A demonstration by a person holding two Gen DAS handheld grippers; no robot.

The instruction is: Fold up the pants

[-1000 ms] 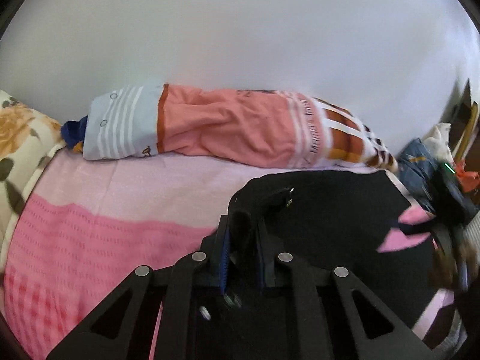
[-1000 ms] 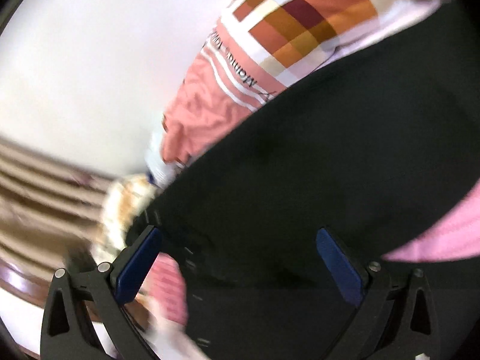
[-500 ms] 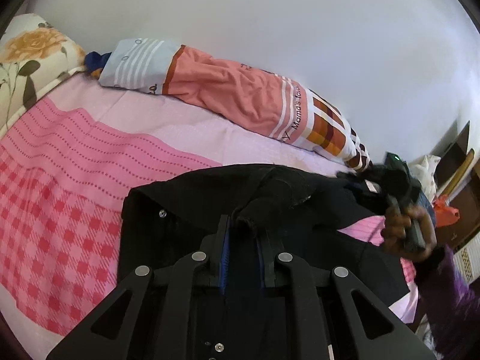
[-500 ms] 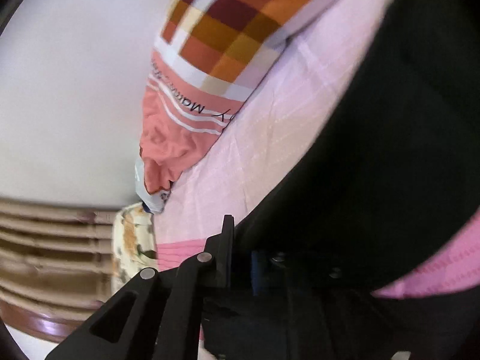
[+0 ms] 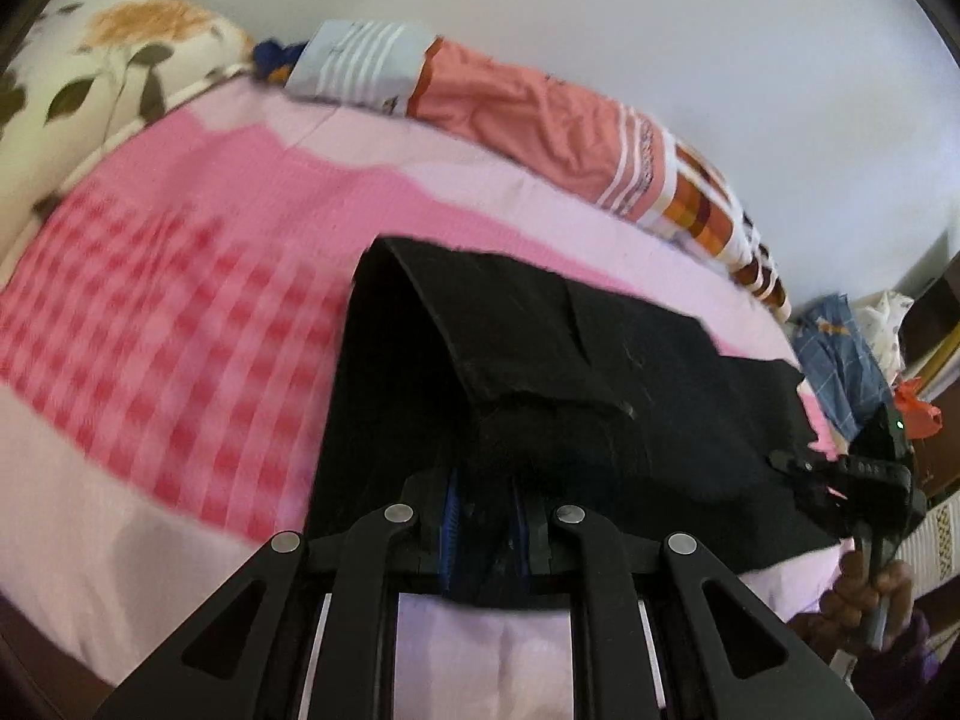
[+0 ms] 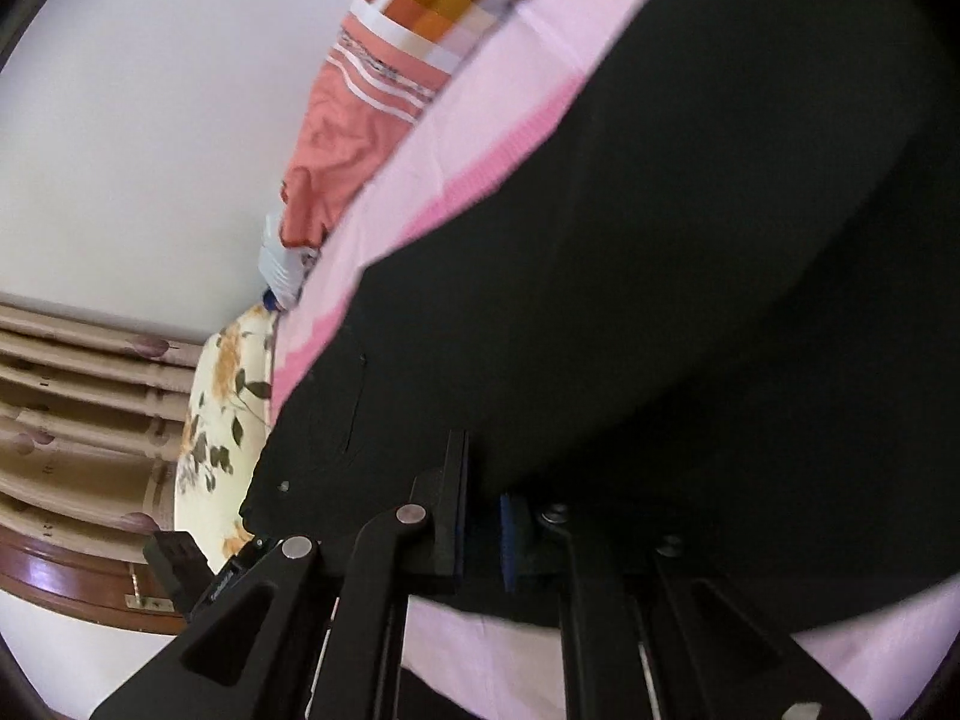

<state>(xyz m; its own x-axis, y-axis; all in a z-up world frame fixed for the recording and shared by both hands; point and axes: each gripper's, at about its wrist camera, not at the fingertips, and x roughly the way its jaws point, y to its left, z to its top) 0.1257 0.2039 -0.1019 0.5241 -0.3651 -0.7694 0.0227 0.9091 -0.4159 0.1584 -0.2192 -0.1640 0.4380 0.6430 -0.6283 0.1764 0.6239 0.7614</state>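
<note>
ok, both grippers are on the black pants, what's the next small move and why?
Probably lower both together and lay the held edge flat on the bed. The left gripper and right gripper are each shut on the black pants, the right having just closed, and the fabric already lies doubled on the pink bedsheet.

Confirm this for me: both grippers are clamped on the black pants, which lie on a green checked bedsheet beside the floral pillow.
Not quite: the bedsheet is pink checked, not green, as the left wrist view shows. The rest stands: the left gripper and the right gripper are both clamped on the black pants, and the floral pillow lies at the sheet's edge.
</note>
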